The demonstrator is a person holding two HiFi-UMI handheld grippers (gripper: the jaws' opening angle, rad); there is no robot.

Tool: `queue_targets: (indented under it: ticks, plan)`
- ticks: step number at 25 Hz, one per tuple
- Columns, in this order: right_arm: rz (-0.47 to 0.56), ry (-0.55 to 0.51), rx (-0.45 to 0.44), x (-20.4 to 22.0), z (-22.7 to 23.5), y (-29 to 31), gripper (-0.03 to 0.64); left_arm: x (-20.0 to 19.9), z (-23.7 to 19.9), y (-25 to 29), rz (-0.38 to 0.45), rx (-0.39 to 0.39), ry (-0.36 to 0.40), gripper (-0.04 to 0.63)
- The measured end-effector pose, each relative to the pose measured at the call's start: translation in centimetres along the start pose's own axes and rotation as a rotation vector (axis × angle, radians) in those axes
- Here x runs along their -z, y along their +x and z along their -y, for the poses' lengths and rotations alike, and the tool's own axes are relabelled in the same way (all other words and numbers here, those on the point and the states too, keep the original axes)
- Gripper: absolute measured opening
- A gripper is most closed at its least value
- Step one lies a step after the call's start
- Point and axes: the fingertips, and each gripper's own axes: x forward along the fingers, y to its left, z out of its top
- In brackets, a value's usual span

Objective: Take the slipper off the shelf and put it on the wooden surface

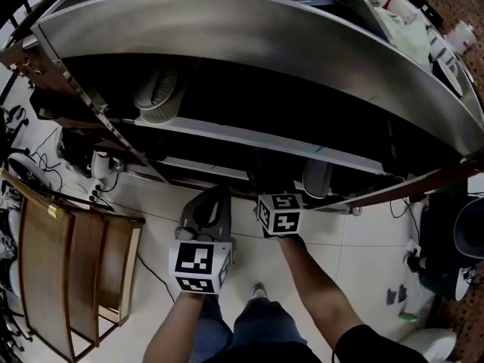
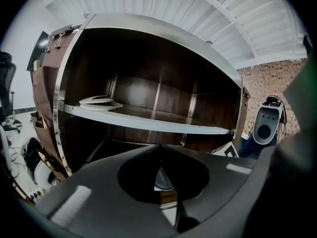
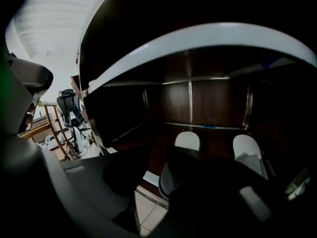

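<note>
A grey slipper (image 3: 170, 176) lies at the front edge of the dark wooden bottom board (image 3: 163, 133), beside my right gripper's (image 3: 151, 170) right jaw. The jaws stand apart, and the floor shows through the gap. Two more light slippers (image 3: 187, 140) (image 3: 249, 151) rest deeper on that board. From the head view, the right gripper's marker cube (image 1: 280, 214) is at the shelf's lower opening, near a slipper (image 1: 318, 178). Another pair of slippers (image 1: 159, 93) (image 2: 99, 102) sits on the white shelf above. My left gripper (image 1: 215, 199) hangs outside the shelf, its jaws shut and empty (image 2: 159, 150).
The shelf unit has a curved metal top (image 1: 249, 29) and metal edges. A wooden rack (image 1: 68, 271) stands to the left on the tiled floor (image 1: 333, 255), with cables (image 1: 38, 165) behind it. The person's shoe (image 1: 259, 292) is below the grippers. A dark bin (image 1: 469, 233) stands to the right.
</note>
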Motion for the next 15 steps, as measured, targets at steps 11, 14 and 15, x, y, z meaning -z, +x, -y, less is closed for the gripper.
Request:
queue_targets:
  ticks: [11,14,15]
  plan:
    - [-0.170,-0.048,0.127,6.0,3.8,8.1,0.143,3.5,-2.2,0.3,-0.021,0.007,-0.038,0.006]
    - [-0.209,-0.002,0.170,6.8,4.6,9.3,0.143,4.3,-2.5,-0.1,-0.032,0.011,-0.031,0.006]
    - [-0.227,0.020,0.180,7.3,4.9,9.6,0.143,4.5,-2.7,-0.1,-0.034,0.010,-0.030,0.006]
